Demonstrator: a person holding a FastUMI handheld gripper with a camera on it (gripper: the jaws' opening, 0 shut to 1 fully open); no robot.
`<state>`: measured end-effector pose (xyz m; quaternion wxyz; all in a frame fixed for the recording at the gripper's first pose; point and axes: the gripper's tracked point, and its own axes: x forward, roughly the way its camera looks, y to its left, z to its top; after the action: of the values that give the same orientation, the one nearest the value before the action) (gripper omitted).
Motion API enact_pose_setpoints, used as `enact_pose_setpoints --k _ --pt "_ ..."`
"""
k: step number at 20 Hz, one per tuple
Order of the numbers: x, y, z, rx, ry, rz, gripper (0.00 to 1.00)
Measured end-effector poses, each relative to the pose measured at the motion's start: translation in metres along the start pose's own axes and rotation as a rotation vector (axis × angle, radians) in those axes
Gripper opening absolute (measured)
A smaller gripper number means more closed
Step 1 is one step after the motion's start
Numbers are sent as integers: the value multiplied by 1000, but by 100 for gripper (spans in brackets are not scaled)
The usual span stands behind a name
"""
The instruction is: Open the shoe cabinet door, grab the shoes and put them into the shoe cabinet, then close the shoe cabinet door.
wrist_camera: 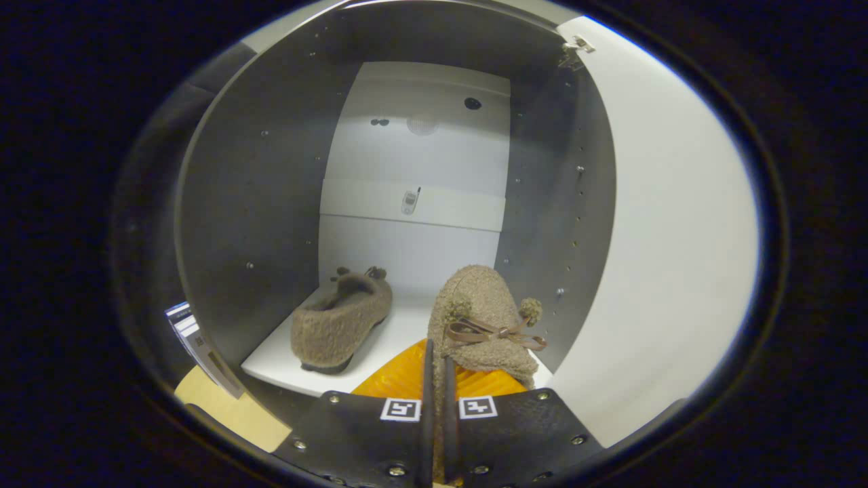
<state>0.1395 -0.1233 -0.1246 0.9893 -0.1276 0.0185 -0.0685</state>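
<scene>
Left of the cabinet shelf (pixel 271 359), down by its front corner, I see a strip of pale floor (pixel 230 410) and a small printed card (pixel 186 329) leaning against the grey left wall (pixel 258 224) of the shoe cabinet. On the shelf itself, toward that left wall, the first fuzzy brown shoe (pixel 342 318) already sits, toe pointing to the back panel (pixel 417 169). Right of it, above the shelf's front edge, hangs the second shoe (pixel 478 315), toe also aimed at the back panel, its thin bow (pixel 495 333) and pompoms on top. My gripper (pixel 437 379) has it: the fingers are drawn almost together, and both appear to pinch the soft heel collar between them. Further right of the shelf stands the grey right wall, then the open white door (pixel 671 237), swung clear with its hinge (pixel 575 49) at the top.

I judge this shoe light and floppy, its plush upper compressible and unlikely to slip, though it may sag and swing from a heel pinch. The collar is a fair hold; the bow is not, being thin and likely to pull loose. I reckon the shoe must be lowered to the shelf right of its mate before the fingers part; the door remains to be shut
</scene>
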Motion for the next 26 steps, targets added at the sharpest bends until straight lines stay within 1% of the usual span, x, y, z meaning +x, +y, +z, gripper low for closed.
enact_pose_setpoints --k 4,7,9,15,20,26 --pt "33 0 23 -4 -41 0 7" --pt "60 2 31 -8 -48 4 7" --pt "80 5 29 -17 -37 9 6" --pt "128 16 5 -19 51 41 6" --pt "145 22 -9 -14 89 47 6" --pt "153 22 -21 0 160 44 6"
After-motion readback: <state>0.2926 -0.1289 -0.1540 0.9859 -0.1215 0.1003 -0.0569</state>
